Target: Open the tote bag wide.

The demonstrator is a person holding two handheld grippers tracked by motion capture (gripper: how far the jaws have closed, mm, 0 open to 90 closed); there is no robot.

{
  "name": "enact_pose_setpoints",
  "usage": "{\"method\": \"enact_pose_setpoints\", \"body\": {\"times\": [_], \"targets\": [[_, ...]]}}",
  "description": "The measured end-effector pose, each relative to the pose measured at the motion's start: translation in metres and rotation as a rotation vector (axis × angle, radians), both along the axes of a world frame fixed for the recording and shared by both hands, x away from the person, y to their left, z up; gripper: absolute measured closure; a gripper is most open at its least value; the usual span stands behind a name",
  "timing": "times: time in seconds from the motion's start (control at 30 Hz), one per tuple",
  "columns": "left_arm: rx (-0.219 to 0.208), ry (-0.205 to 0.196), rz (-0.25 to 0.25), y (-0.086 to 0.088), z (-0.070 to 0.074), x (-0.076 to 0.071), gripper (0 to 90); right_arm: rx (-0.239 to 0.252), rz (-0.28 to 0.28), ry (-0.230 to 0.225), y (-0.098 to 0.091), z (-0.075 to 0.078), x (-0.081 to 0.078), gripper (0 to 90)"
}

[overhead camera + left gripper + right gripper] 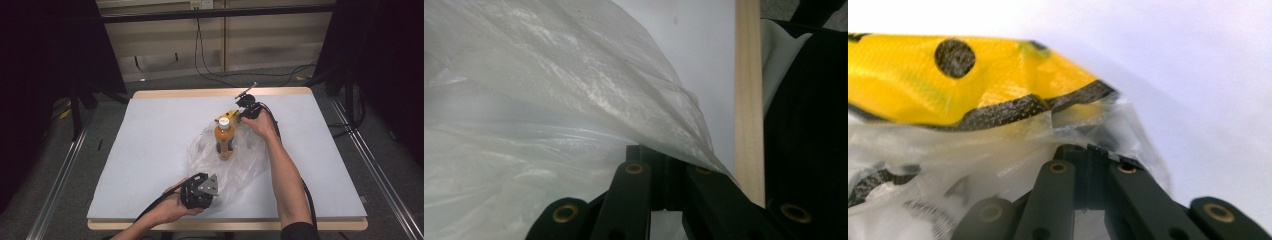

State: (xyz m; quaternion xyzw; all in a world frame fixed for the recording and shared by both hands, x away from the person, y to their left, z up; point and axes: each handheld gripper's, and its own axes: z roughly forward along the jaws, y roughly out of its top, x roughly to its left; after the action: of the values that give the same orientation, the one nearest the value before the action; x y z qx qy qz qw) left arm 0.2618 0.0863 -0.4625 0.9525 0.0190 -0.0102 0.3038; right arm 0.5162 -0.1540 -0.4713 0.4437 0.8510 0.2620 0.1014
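Left claw (664,165) pinching plastic bag (549,110)

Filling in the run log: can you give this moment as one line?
left gripper: shut on bag, near edge | right gripper: shut on bag, far edge, by yellow packet | bottle: orange, white cap, on bag | table

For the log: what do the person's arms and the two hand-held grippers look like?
Both forearms are bare; a dark sleeve edge shows at the right upper arm. The left hand-held gripper is black with a grey three-cornered plate. The right hand-held gripper is black. Thick black cables trail from both. Brass-coloured rivets dot the jaws.
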Motion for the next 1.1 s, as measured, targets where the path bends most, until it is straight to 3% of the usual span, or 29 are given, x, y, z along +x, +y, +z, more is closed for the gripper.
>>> {"method": "enact_pose_setpoints", "body": {"times": [0.1,0.13,0.2,0.23,0.4,0.6,0.63,0.77,0.8,0.9,0.93,0.97,1.07,1.1], "targets": [[0.007,0.033,-0.010,0.001,0.001,0.006,90.0,-0.024,-0.010,-0.012,0.003,0.001,-0.001,90.0],[0.002,0.029,0.002,0.001,0.000,0.007,90.0,-0.006,-0.023,-0.007,0.002,0.001,-0.003,90.0],[-0.010,0.039,0.025,0.003,0.004,0.015,90.0,0.061,0.018,-0.001,0.000,0.001,-0.006,90.0],[-0.048,0.050,0.036,0.004,0.004,0.018,90.0,0.089,0.032,-0.008,0.000,0.002,-0.009,90.0],[-0.133,0.044,0.079,0.010,0.024,0.027,90.0,0.199,0.120,-0.045,0.000,0.020,-0.027,90.0],[-0.198,0.008,0.126,0.018,0.047,0.035,90.0,0.228,0.176,-0.100,-0.003,0.048,-0.048,90.0],[-0.214,0.003,0.133,0.020,0.050,0.038,90.0,0.232,0.199,-0.118,-0.005,0.057,-0.057,90.0],[-0.239,-0.017,0.182,0.025,0.060,0.051,90.0,0.255,0.216,-0.117,-0.008,0.060,-0.069,90.0],[-0.255,-0.011,0.194,0.025,0.061,0.056,90.0,0.253,0.234,-0.109,-0.008,0.054,-0.077,90.0],[-0.229,-0.003,0.213,0.016,0.057,0.079,90.0,0.241,0.255,-0.083,-0.004,0.044,-0.085,90.0],[-0.199,-0.007,0.225,0.013,0.053,0.085,90.0,0.232,0.268,-0.075,-0.003,0.041,-0.087,90.0],[-0.199,-0.007,0.225,0.013,0.053,0.085,90.0,0.232,0.268,-0.075,-0.003,0.041,-0.087,90.0],[-0.086,-0.004,0.270,0.007,0.024,0.104,90.0,0.207,0.295,-0.036,0.000,0.027,-0.094,90.0],[-0.086,-0.004,0.270,0.007,0.024,0.104,90.0,0.207,0.295,-0.036,0.000,0.027,-0.094,90.0]]}}
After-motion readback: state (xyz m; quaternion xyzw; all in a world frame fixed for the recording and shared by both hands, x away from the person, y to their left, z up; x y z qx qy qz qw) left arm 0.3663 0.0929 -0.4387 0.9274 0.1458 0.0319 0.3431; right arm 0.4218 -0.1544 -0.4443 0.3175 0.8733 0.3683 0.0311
